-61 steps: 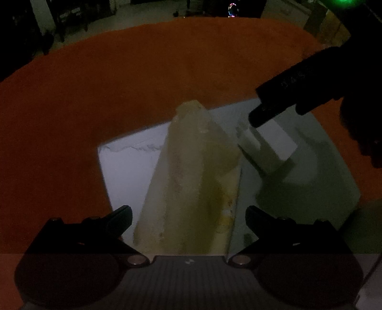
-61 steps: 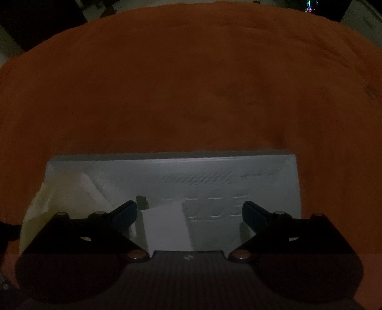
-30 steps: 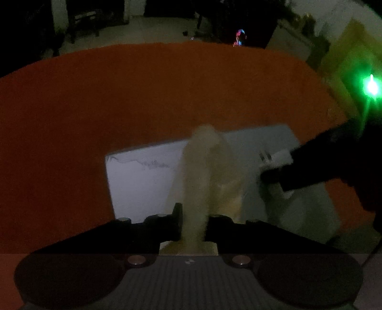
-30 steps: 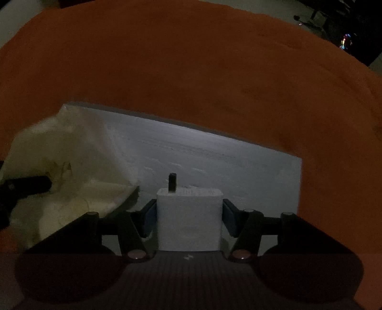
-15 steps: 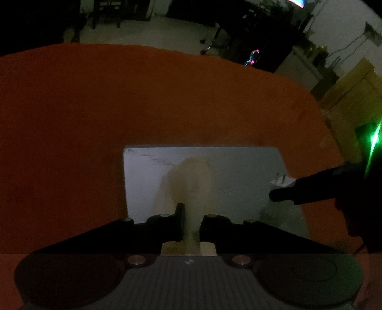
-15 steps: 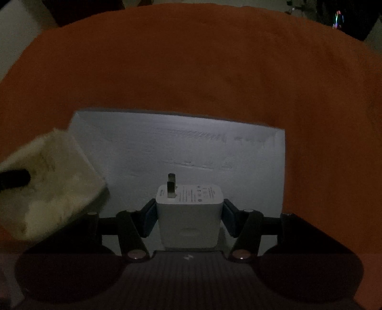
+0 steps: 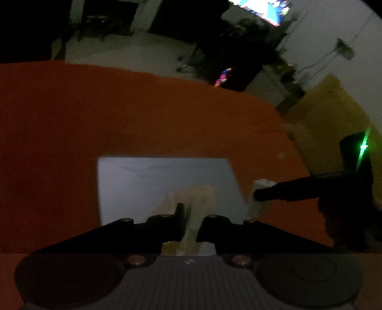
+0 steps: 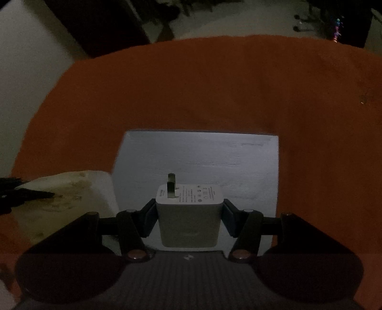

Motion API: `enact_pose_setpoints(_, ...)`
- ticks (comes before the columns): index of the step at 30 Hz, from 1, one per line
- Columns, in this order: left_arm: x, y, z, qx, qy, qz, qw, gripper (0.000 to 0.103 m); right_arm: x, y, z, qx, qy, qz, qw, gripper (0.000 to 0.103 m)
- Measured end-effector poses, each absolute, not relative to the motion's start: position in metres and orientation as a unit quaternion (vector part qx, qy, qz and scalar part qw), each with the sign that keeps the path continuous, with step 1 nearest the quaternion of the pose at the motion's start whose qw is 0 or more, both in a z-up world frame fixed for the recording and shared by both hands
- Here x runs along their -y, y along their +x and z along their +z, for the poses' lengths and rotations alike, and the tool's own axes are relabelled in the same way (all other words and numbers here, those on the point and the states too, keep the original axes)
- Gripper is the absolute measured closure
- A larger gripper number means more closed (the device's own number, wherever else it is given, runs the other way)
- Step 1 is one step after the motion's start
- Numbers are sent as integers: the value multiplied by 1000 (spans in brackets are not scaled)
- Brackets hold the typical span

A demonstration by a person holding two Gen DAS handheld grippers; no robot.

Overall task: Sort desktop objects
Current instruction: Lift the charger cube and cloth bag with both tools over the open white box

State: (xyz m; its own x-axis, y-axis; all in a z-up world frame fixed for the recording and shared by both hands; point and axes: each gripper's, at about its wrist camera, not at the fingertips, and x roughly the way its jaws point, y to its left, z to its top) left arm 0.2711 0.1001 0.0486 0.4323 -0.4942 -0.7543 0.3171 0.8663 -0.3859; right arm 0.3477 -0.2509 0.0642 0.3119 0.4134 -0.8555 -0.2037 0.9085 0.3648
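My left gripper is shut on a pale yellowish soft packet, which hangs above a grey-white sheet on the orange tabletop. In the right wrist view the same packet shows at the lower left, with a dark left fingertip on it. My right gripper is shut on a white plug-in charger, prongs pointing away, held over the sheet. From the left wrist view the right gripper's dark finger and the charger appear at the right.
An orange cloth covers the round table, whose edge curves across the back. Beyond it lies a dim room with a pale floor, dark furniture, a lit screen and a green light on the right gripper.
Both grippers have risen with their loads; the sheet looks smaller and farther below. The packet has come up off the sheet, and the charger's printed face has tilted into view.
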Motion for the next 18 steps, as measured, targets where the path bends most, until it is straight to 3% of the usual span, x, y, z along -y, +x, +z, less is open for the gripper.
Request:
enact_pose_setpoints(7, -64, 223, 61, -478, -70, -295, 825, 98, 242, 282, 79, -556, 71, 247, 791, 44)
enact_pose_setpoints(18, -49, 172, 17, -559, -39, -318, 765, 98, 217, 214, 32, -632, 33, 272, 725, 44)
